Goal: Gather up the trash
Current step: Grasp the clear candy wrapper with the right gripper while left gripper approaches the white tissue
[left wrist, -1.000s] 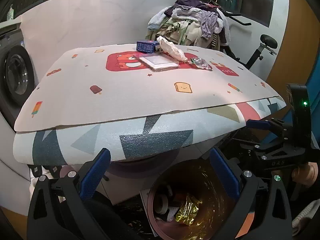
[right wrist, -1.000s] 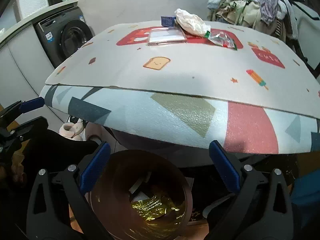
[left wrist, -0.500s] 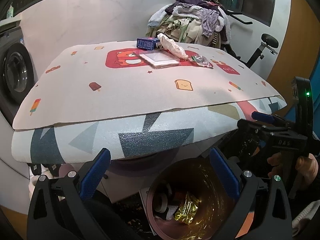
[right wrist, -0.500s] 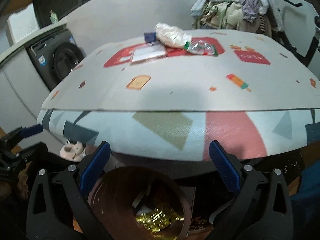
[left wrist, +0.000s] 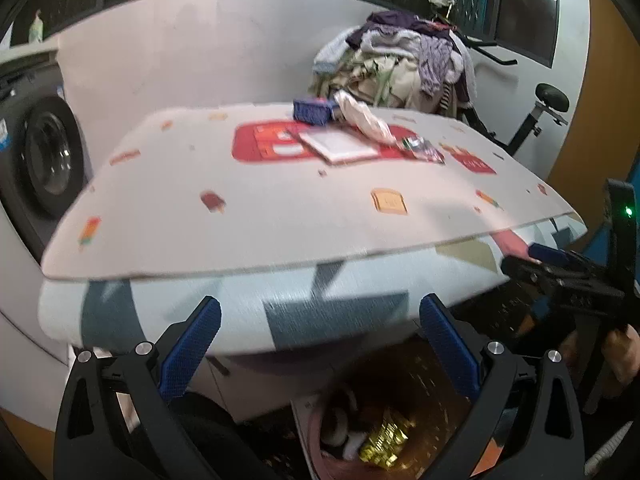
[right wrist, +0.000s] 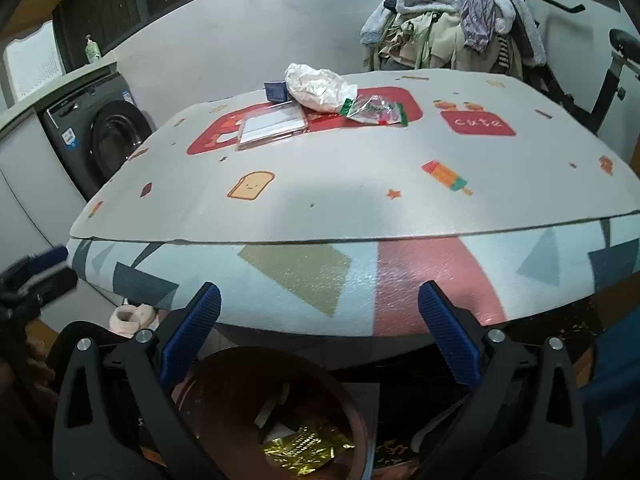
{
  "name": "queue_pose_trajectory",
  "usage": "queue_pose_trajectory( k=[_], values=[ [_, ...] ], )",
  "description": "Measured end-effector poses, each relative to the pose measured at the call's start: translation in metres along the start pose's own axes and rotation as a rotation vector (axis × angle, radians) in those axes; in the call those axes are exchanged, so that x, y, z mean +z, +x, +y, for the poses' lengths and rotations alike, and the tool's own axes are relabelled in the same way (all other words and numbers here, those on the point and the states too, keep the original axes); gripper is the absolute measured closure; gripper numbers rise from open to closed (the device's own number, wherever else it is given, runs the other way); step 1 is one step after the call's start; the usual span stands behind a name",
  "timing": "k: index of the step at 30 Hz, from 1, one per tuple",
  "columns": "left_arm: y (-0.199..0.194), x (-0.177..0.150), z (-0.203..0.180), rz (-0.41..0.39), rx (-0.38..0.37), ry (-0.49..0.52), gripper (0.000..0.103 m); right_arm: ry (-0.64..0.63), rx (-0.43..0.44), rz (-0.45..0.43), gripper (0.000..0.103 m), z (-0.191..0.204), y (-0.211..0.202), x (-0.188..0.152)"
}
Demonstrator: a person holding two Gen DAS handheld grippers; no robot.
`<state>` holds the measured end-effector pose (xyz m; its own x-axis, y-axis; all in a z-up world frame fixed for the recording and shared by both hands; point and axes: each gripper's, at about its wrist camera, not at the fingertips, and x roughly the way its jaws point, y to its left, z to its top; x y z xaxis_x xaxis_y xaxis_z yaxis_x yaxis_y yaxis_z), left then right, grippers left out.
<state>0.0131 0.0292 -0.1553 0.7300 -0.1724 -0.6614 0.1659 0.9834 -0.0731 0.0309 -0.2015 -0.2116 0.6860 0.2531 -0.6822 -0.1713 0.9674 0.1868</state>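
Both of your grippers have risen from the bin toward the table edge over the past second. In the right wrist view the bin (right wrist: 276, 412) now sits lower between the fingers, and more of the table top (right wrist: 340, 188) shows than a second ago. The left wrist view is motion-blurred, which agrees with a move under way.

Your left gripper (left wrist: 320, 344) is spread wide and empty. Your right gripper (right wrist: 318, 332) is likewise spread wide with nothing between its blue pads.

The gold foil wrapper (right wrist: 300, 446) lies in the bin, below and just ahead of both grippers. That piece appears done.

Remaining trash lies well ahead of the right gripper, at the far middle of the table: a crumpled white bag (right wrist: 320, 86), a clear crinkled wrapper (right wrist: 374, 110) touching it on the right, a flat clear packet (right wrist: 272, 124) to the left, and a small blue box (right wrist: 276, 90) behind.

Judgement: the task is part done; the next step is a reach forward over the table edge to this cluster.
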Motion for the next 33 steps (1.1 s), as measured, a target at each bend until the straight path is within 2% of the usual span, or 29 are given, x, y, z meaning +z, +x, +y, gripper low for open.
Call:
queue_pose_trajectory(
  k=[5,7,9,12,19,22,24,28,33],
  values=[
    [0.005,0.027,0.004,-0.023,0.016,0.019,0.006,-0.03,-0.051,0.05,0.006,-0.004,0.004,0.013],
    [0.007,0.044,0.007,-0.038,-0.018,0.015,0.006,-0.038,-0.109,0.07,0.006,-0.011,0.008,0.026],
    [0.012,0.058,0.012,-0.039,-0.058,-0.006,0.006,-0.048,-0.138,0.075,0.006,-0.018,0.01,0.039],
    [0.026,0.082,0.015,-0.035,-0.073,-0.016,0.006,-0.075,-0.155,0.07,0.006,-0.032,0.017,0.067],
    [0.07,0.132,0.011,-0.006,-0.123,-0.006,0.006,-0.169,-0.109,0.005,0.006,-0.05,0.05,0.135],
    [0.087,0.146,0.011,0.0,-0.138,-0.019,0.006,-0.143,-0.064,0.014,0.006,-0.057,0.078,0.163],
    [0.1,0.156,0.013,0.004,-0.133,-0.037,0.006,-0.132,-0.047,0.051,0.006,-0.06,0.106,0.181],
    [0.12,0.169,0.018,0.018,-0.142,-0.079,0.006,-0.122,-0.064,0.093,0.006,-0.062,0.147,0.198],
    [0.142,0.179,0.027,0.05,-0.167,-0.132,0.006,-0.074,-0.061,0.141,0.007,-0.069,0.18,0.201]
  ],
)
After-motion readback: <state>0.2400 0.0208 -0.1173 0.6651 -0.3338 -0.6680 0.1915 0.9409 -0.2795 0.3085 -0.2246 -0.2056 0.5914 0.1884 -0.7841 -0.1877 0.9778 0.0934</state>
